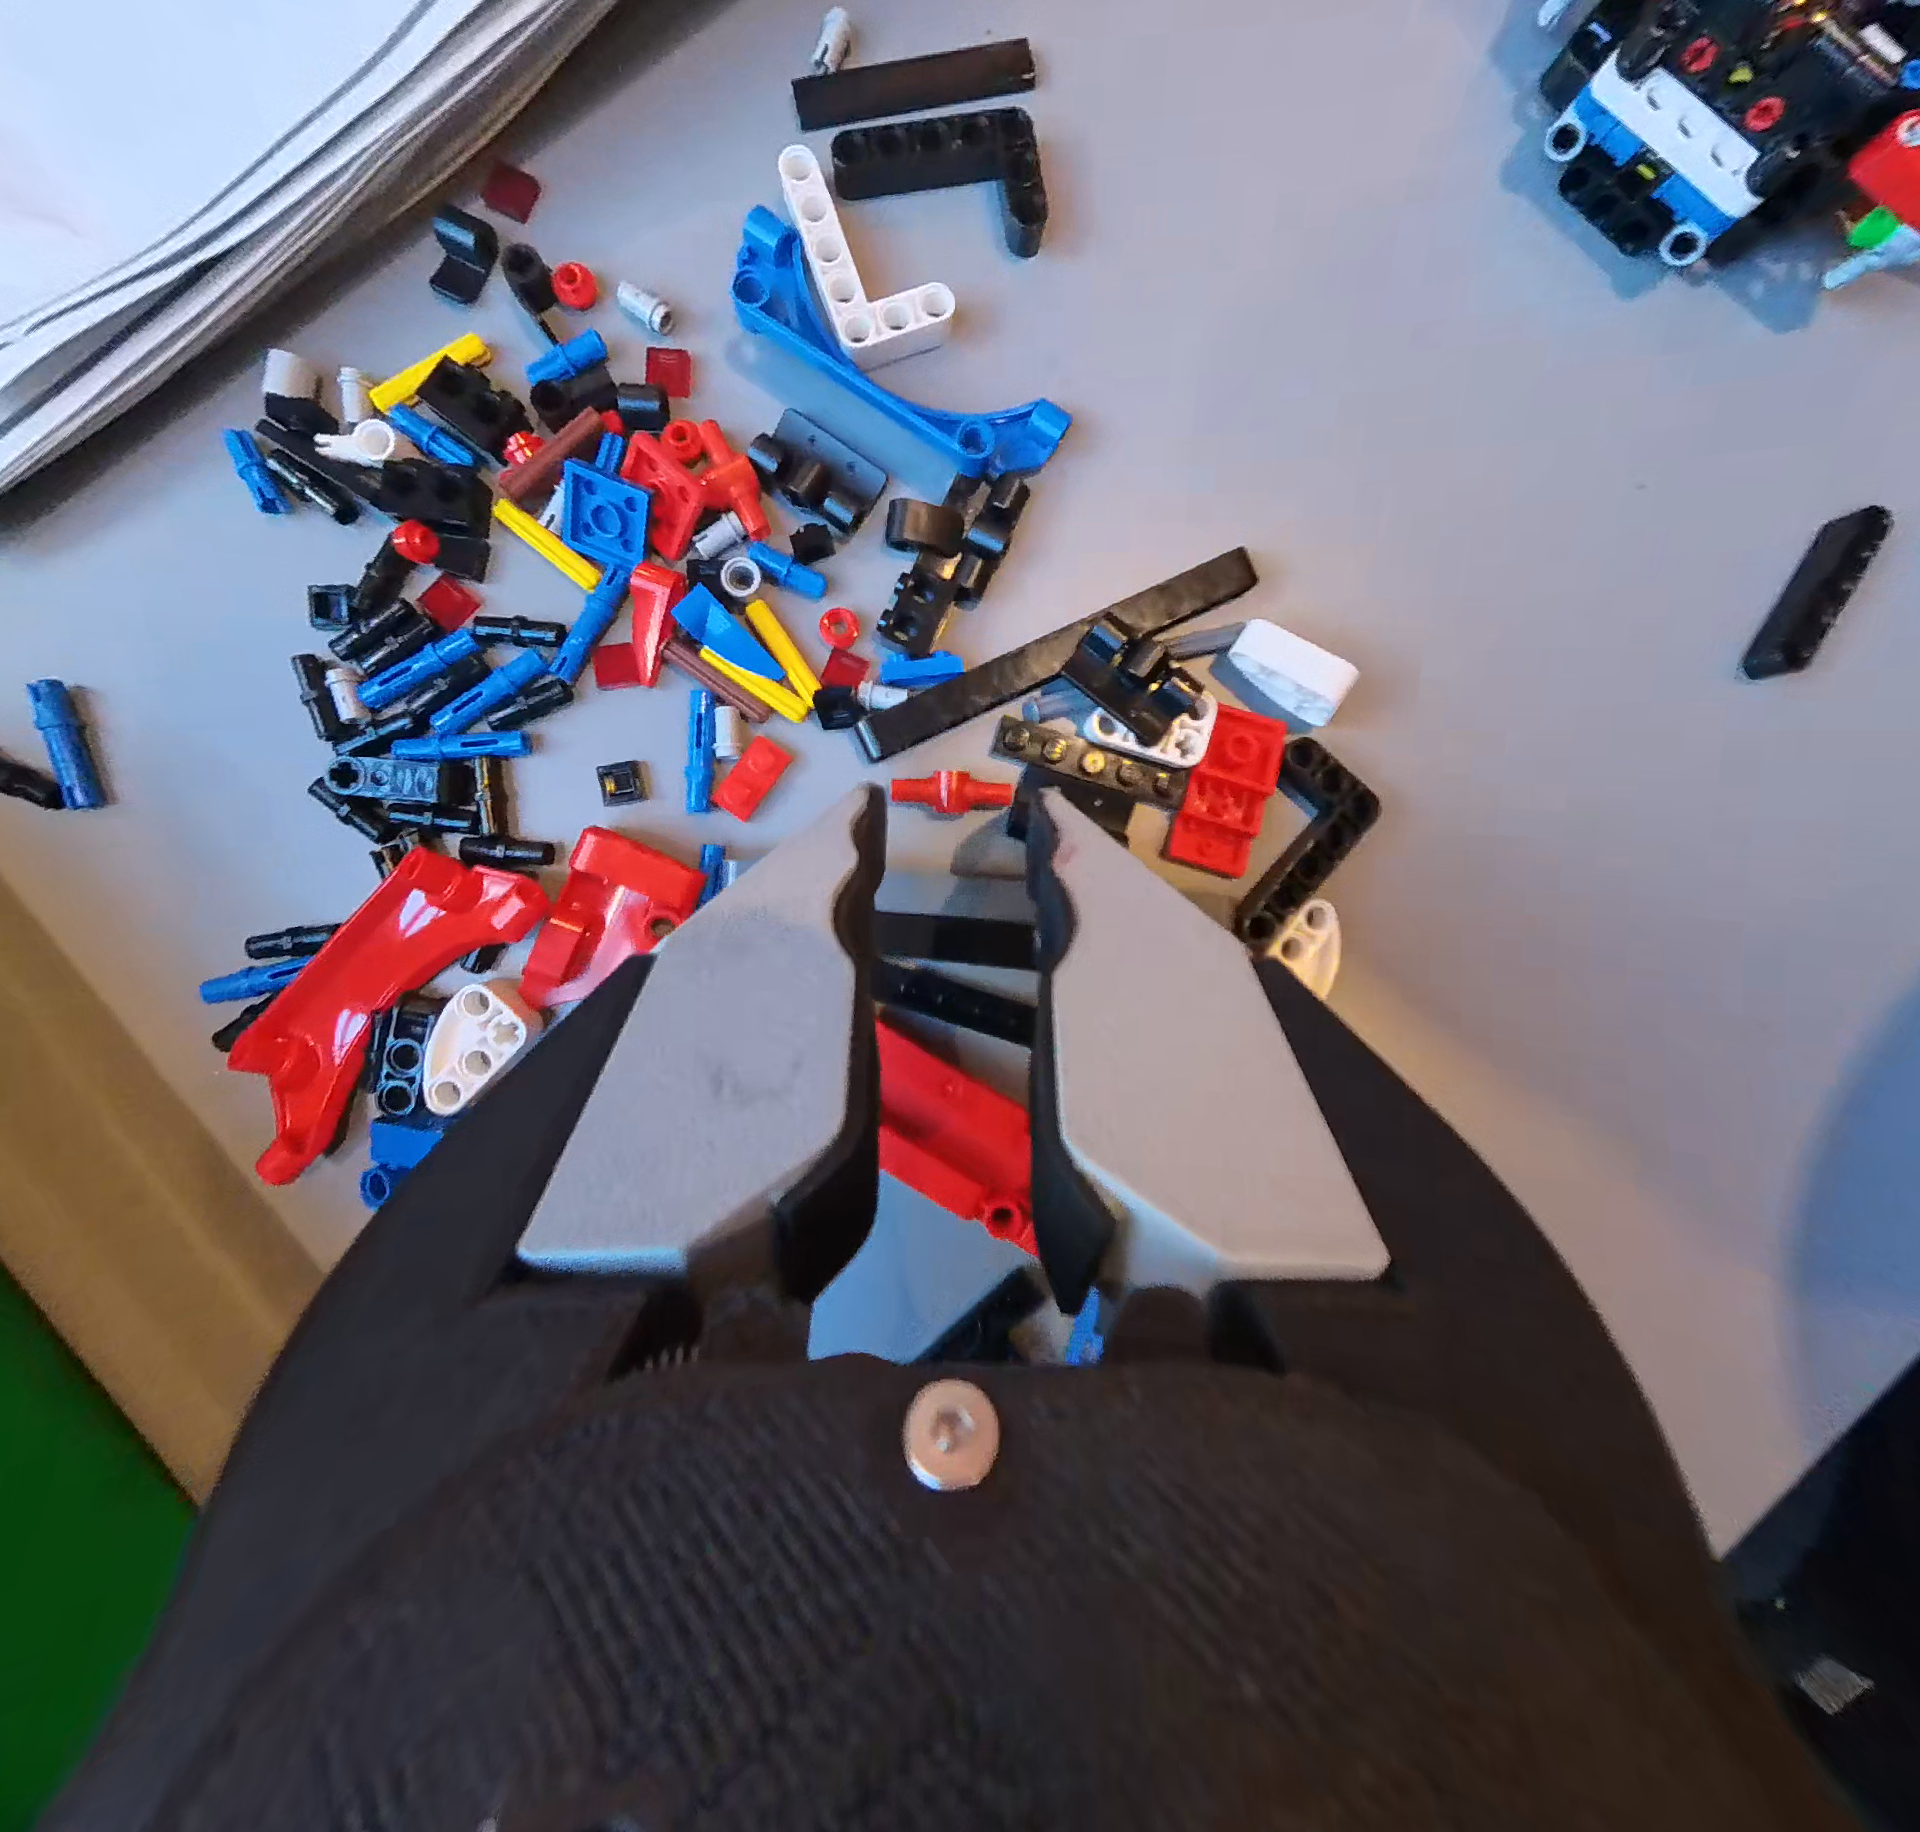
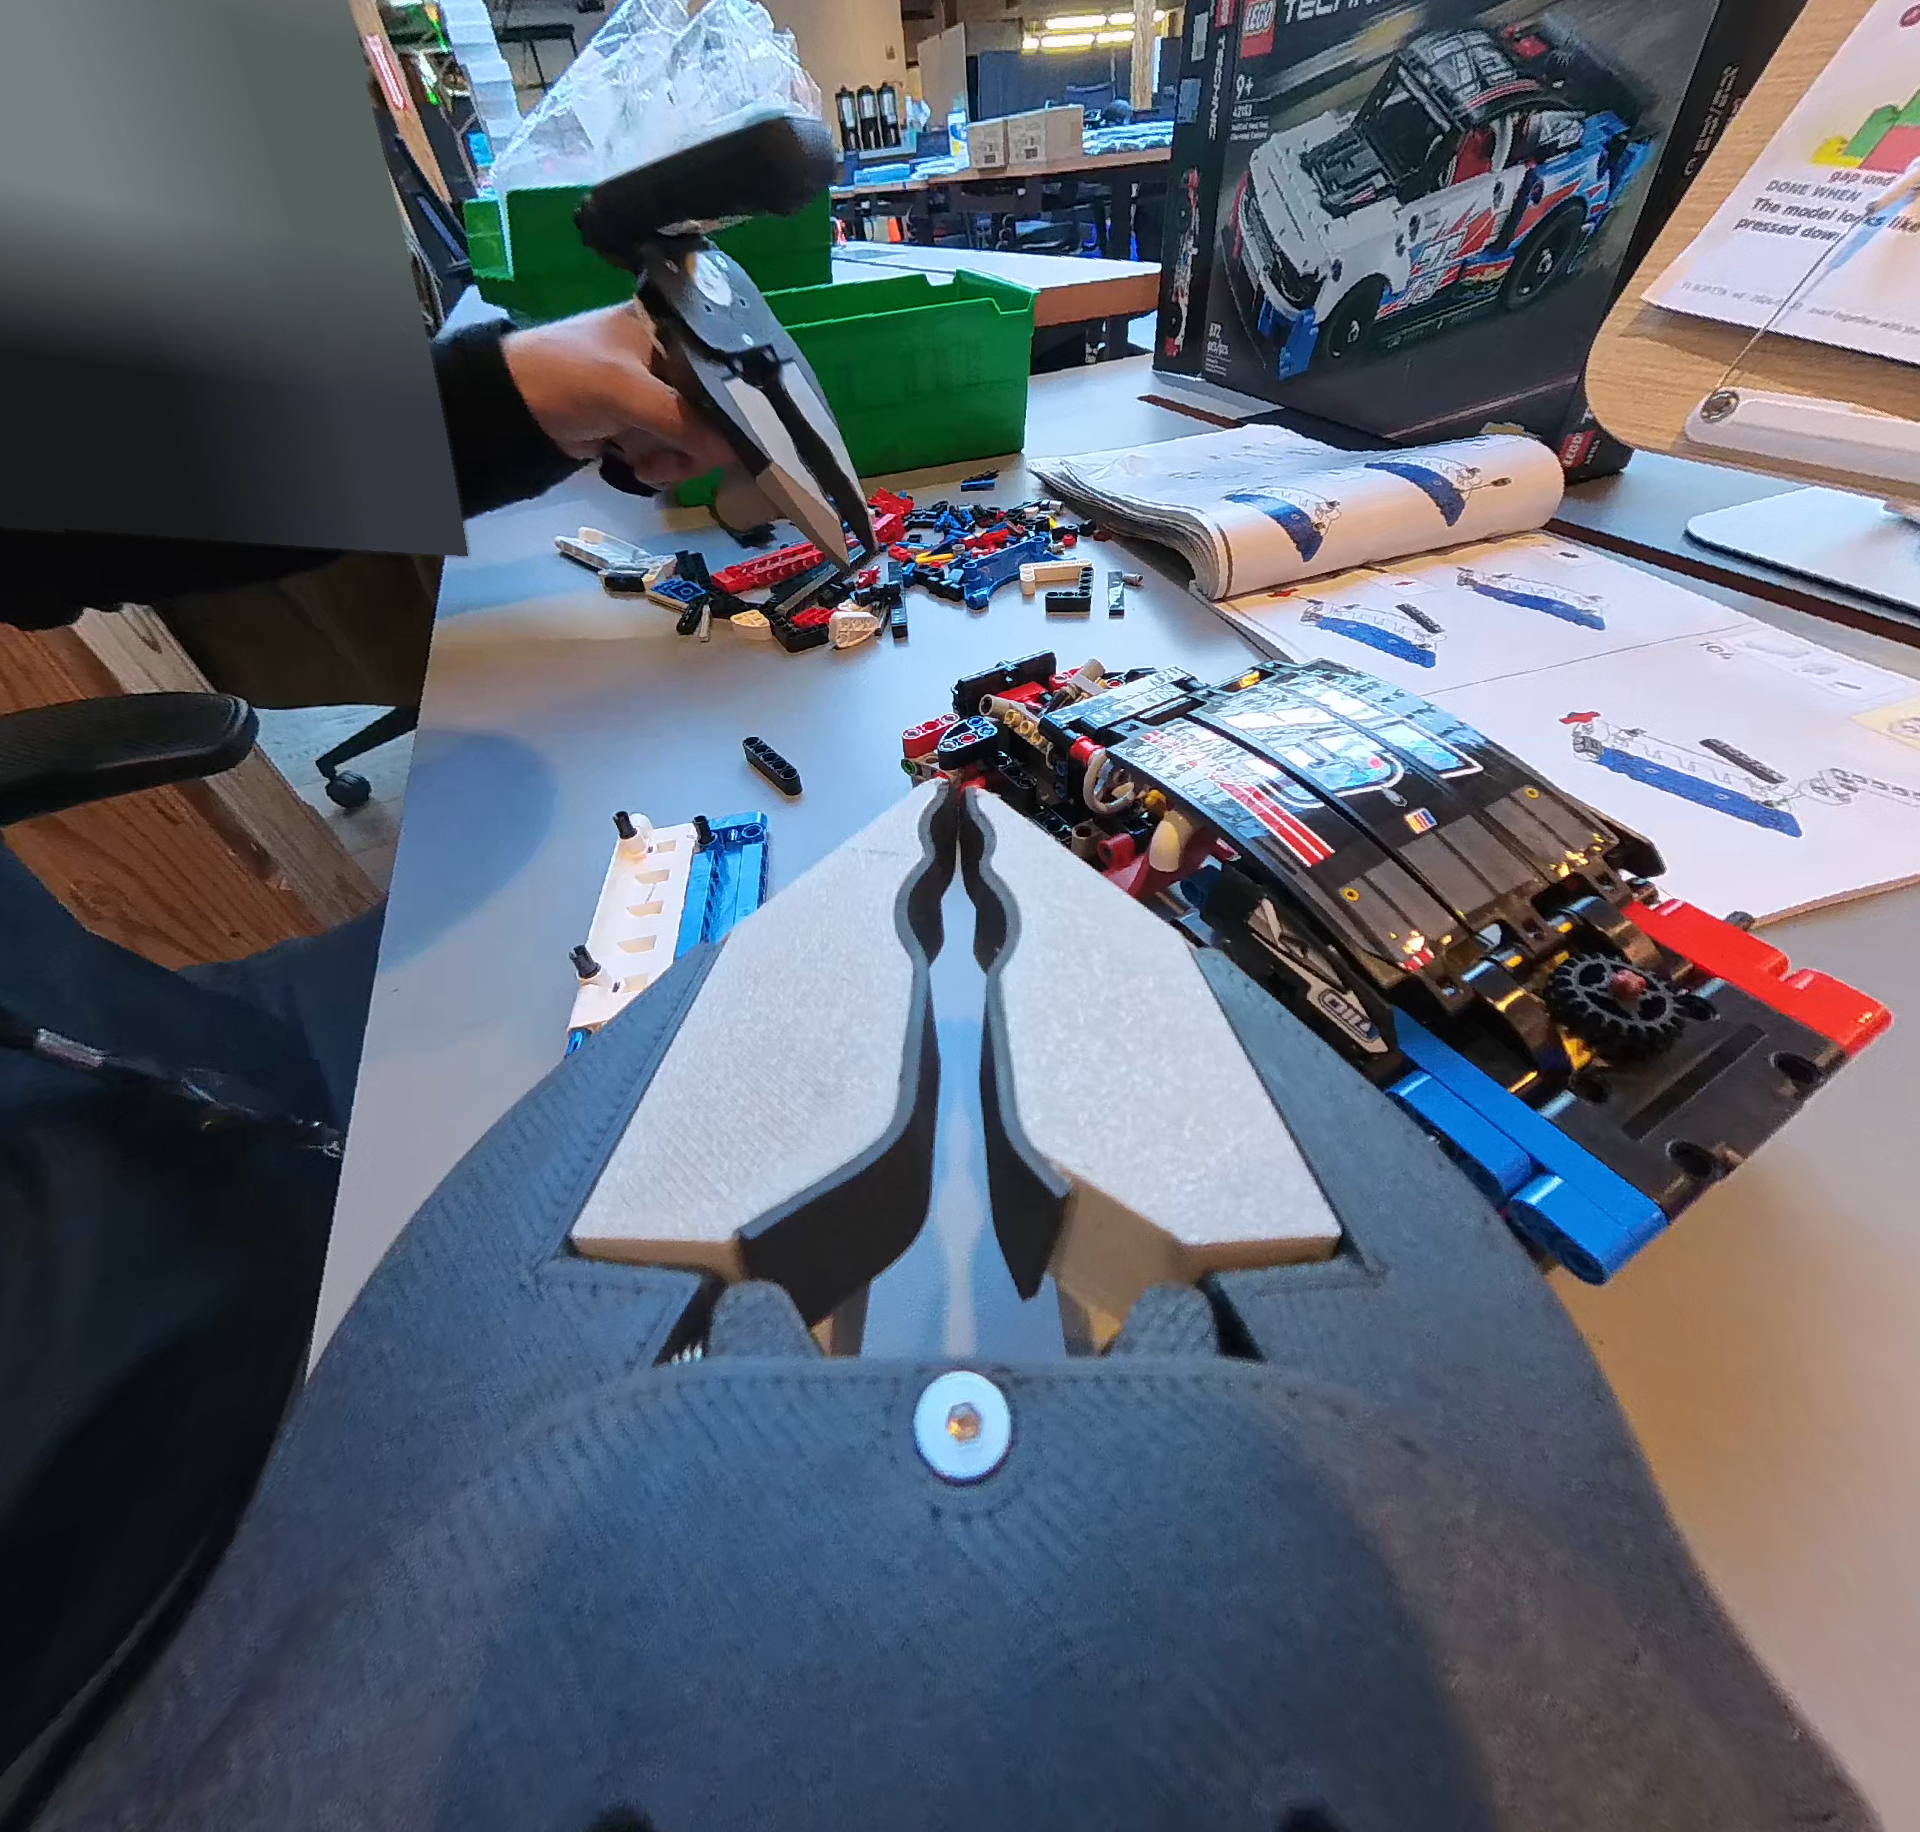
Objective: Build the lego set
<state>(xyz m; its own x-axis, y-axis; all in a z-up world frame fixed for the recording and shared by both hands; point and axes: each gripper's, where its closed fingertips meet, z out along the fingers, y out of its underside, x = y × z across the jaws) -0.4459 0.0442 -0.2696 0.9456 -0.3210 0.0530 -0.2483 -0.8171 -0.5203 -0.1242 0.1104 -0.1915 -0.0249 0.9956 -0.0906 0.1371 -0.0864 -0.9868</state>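
My left gripper [image 1: 954,816] is open and points down into a pile of loose lego pieces [image 1: 582,577] on the grey table. A small red axle pin [image 1: 951,793] lies just ahead of its fingertips. Black beams and a red beam [image 1: 951,1128] lie under the gap between its fingers. The right wrist view shows this gripper [image 2: 857,551] held by a hand, tips in the pile [image 2: 904,556]. My right gripper [image 2: 958,797] is shut and empty, hovering beside the partly built car [image 2: 1351,847]. The car also shows in the left wrist view [image 1: 1745,89].
A white and blue sub-assembly [image 2: 665,899] lies left of my right gripper. A short black beam [image 2: 772,766] lies alone, also in the left wrist view [image 1: 1818,593]. An open instruction booklet [image 2: 1558,660], the set's box [image 2: 1455,172] and green bins [image 2: 914,359] stand behind. My hands' fingertips stand some 35 centimetres from each other.
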